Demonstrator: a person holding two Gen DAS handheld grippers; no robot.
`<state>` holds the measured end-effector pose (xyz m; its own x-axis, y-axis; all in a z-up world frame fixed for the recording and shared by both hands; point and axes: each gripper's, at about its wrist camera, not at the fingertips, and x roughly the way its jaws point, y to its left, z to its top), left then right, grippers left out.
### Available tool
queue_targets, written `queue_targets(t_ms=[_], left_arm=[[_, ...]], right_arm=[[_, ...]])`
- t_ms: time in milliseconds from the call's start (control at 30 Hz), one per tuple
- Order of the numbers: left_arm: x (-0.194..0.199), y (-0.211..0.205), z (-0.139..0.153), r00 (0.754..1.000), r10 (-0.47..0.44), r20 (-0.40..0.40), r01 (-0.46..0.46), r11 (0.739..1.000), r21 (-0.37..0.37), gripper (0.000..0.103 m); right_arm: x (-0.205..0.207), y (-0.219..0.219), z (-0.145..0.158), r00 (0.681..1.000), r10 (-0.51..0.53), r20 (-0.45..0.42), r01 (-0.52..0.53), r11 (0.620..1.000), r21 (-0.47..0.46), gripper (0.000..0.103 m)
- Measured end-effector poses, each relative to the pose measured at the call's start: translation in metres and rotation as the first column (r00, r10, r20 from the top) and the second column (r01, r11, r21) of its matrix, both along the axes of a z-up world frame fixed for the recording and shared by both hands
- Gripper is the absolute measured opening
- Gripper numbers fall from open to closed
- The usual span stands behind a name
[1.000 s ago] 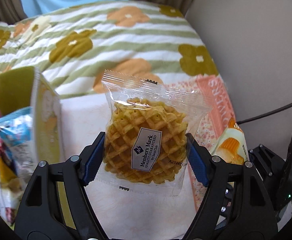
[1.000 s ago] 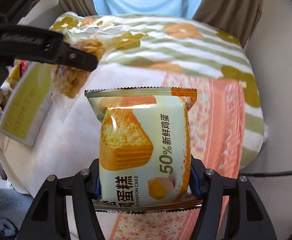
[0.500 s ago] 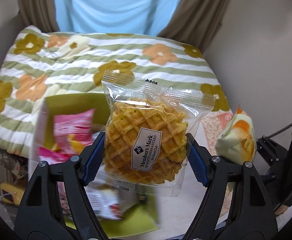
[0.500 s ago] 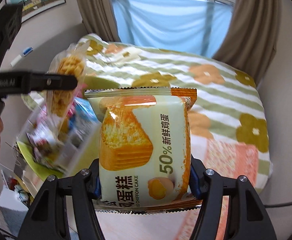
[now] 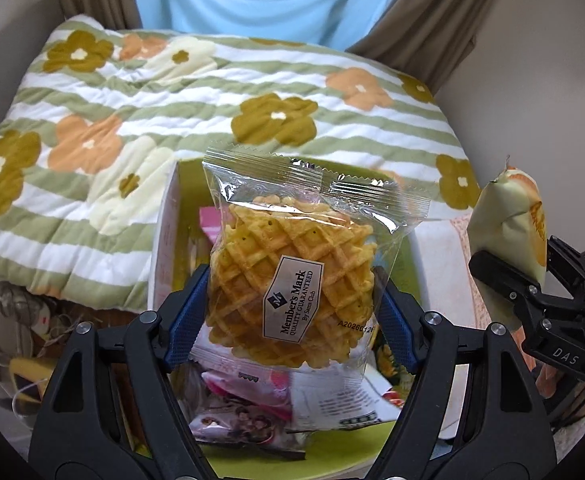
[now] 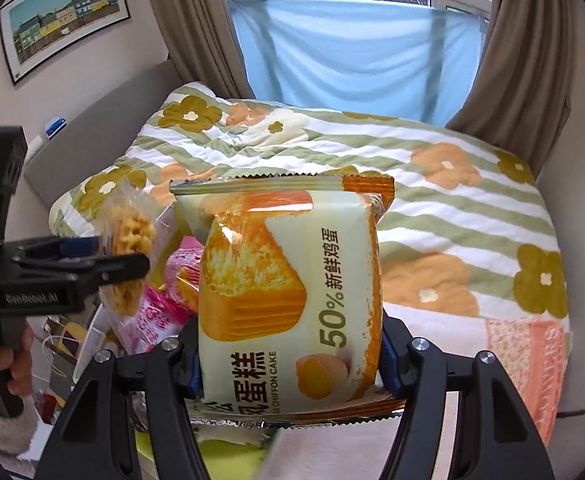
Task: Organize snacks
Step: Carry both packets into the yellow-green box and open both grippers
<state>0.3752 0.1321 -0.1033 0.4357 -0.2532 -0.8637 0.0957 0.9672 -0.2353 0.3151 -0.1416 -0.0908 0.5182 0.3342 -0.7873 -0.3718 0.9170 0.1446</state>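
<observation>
My left gripper (image 5: 292, 316) is shut on a clear-wrapped waffle cookie pack (image 5: 292, 280) and holds it over an open green box (image 5: 188, 184) with several snack packets (image 5: 260, 396) inside. My right gripper (image 6: 290, 356) is shut on a chiffon cake pack (image 6: 284, 292), held upright. The right gripper and its cake pack show at the right edge of the left wrist view (image 5: 508, 240). The left gripper with the waffle pack shows at the left of the right wrist view (image 6: 128, 248), above pink packets (image 6: 152, 320) in the box.
A green-striped flowered quilt (image 5: 112, 120) covers the bed behind the box. A pink and white towel (image 6: 524, 360) lies at the right. A blue cloth (image 6: 352, 52) and brown curtains (image 6: 532, 40) hang at the window. Clutter (image 5: 24, 340) sits low at the left.
Both grippers have swung left with their packs still held. The green box has come under the left gripper, from the left edge to the middle of its view.
</observation>
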Motion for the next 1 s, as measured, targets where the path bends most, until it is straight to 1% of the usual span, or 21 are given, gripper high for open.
queue_targets(t_ms=[67, 133, 200, 300, 467, 567, 700, 767, 800, 833, 900, 1000], left_arm=[[0.004, 0.002, -0.007, 1.0, -0.018, -0.023, 0.018, 1.0, -0.005, 0.083], [0.004, 0.004, -0.011, 0.999, -0.027, -0.022, 0.028, 0.999, 0.02, 0.102], [0.001, 0.004, -0.011, 0.999, -0.033, -0.002, 0.033, 0.999, 0.04, 0.102], [-0.006, 0.007, -0.011, 1.0, -0.028, 0.007, 0.028, 0.999, 0.032, 0.102], [-0.024, 0.014, -0.006, 0.999, 0.035, 0.018, -0.035, 0.999, -0.001, 0.102], [-0.029, 0.019, -0.005, 0.998, 0.066, 0.015, -0.066, 0.998, -0.002, 0.102], [-0.032, 0.025, -0.007, 0.993, 0.121, 0.008, -0.121, 0.993, -0.012, 0.102], [-0.035, 0.025, -0.008, 0.99, 0.144, 0.008, -0.143, 0.99, -0.018, 0.102], [-0.036, 0.026, -0.009, 0.988, 0.156, 0.007, -0.156, 0.988, -0.014, 0.102], [-0.038, 0.025, -0.01, 0.986, 0.167, 0.006, -0.167, 0.986, -0.011, 0.102], [-0.043, 0.028, -0.013, 0.981, 0.192, 0.003, -0.192, 0.981, -0.008, 0.102], [-0.049, 0.03, -0.017, 0.976, 0.217, -0.006, -0.217, 0.976, -0.012, 0.102]], right_arm=[[0.003, 0.005, -0.005, 1.0, -0.016, -0.017, 0.016, 1.0, 0.003, 0.06], [0.003, 0.009, -0.009, 0.999, -0.031, -0.032, 0.031, 1.0, -0.002, 0.06], [0.005, 0.011, -0.015, 0.998, -0.04, -0.054, 0.041, 0.999, 0.0, 0.06], [0.007, 0.01, -0.022, 0.996, -0.044, -0.079, 0.044, 0.999, -0.006, 0.06], [0.019, 0.01, -0.03, 0.994, -0.015, -0.105, 0.015, 1.0, 0.003, 0.06], [0.03, 0.014, -0.031, 0.993, 0.015, -0.114, -0.014, 1.0, 0.008, 0.061], [0.041, 0.021, -0.033, 0.993, 0.056, -0.106, -0.053, 0.998, 0.034, 0.062], [0.046, 0.027, -0.035, 0.991, 0.082, -0.101, -0.078, 0.996, 0.049, 0.07], [0.049, 0.029, -0.035, 0.992, 0.093, -0.091, -0.088, 0.995, 0.054, 0.083], [0.05, 0.03, -0.035, 0.992, 0.098, -0.08, -0.094, 0.994, 0.058, 0.094], [0.051, 0.03, -0.037, 0.992, 0.109, -0.059, -0.104, 0.991, 0.081, 0.097], [0.053, 0.03, -0.045, 0.99, 0.128, -0.065, -0.122, 0.989, 0.086, 0.097]])
